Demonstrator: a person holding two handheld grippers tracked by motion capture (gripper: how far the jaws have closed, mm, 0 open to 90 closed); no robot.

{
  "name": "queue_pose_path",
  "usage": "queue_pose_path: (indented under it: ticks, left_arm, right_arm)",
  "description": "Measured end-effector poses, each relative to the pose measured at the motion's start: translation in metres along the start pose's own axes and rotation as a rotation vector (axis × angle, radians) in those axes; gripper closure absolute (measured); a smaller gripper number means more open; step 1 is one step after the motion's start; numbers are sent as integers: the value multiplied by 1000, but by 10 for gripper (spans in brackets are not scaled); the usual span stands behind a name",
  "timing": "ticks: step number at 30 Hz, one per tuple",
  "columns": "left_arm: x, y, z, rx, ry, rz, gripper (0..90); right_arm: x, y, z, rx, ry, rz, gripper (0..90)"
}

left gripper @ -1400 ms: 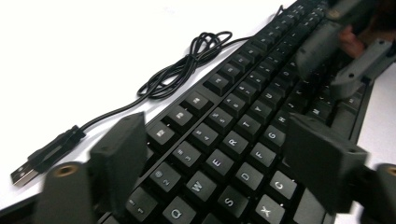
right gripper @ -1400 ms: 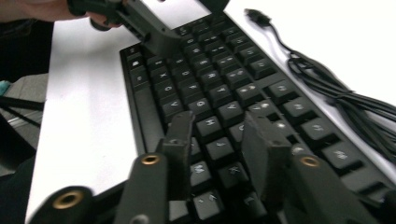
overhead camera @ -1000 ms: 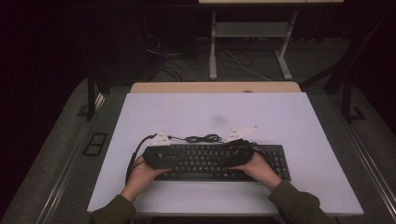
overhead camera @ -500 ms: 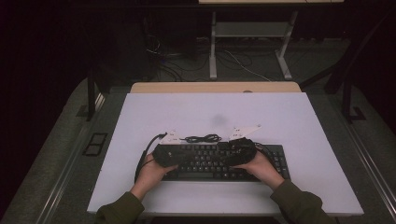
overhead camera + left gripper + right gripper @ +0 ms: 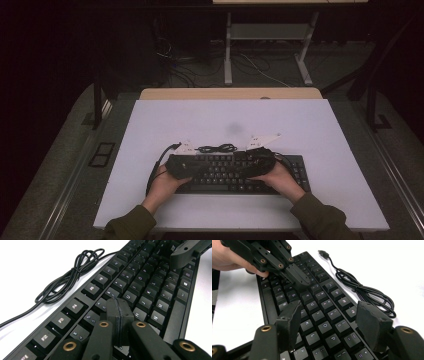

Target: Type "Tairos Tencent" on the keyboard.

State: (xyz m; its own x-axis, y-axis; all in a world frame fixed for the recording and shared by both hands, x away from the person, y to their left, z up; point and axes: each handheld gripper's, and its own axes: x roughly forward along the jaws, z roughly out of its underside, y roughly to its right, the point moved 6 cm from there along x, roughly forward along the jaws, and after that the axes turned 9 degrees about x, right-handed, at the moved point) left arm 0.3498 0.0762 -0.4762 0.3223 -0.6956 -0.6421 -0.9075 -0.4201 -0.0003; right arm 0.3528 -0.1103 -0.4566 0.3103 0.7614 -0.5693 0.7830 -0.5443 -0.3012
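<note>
Black full-size plastic keyboard (image 5: 240, 172) lies flat on the white table top (image 5: 310, 130), near the person's edge, slightly right of centre. Its thin black cable (image 5: 67, 277) is bundled in a loose coil on the table just behind the keyboard, USB plug end lying free (no containers on the table, nothing held inside anything).

Left gripper (image 5: 119, 322): jaws pressed fully together, pads touching, nothing between them. Closed tip sits over the middle letter rows, roughly above the G/H keys; contact with a key is not resolvable. In the right gripper view the same closed tip (image 5: 297, 277) hangs over the upper-left letter keys, with the left hand (image 5: 229, 257) behind it.

Right gripper (image 5: 332, 326): jaws spread wide, holding nothing, straddling the O/P/L region from above, apart from the keycaps.

Versus half a second ago in the high view: the left gripper has shifted right along the keyboard, toward its middle; the right gripper stays over the right-centre section. Keyboard and coil have not moved.
</note>
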Motion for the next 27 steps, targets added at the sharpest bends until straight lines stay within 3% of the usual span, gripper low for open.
queue_pose_path:
  ticks: [16,27]
  left_arm:
    - [-8,0,-4,-23,33,6,856]
    - [-21,3,-4,-36,84,7,590]
  right_arm:
    - [-10,5,-2,12,33,1,331]
    - [-32,15,2,31,77,36,277]
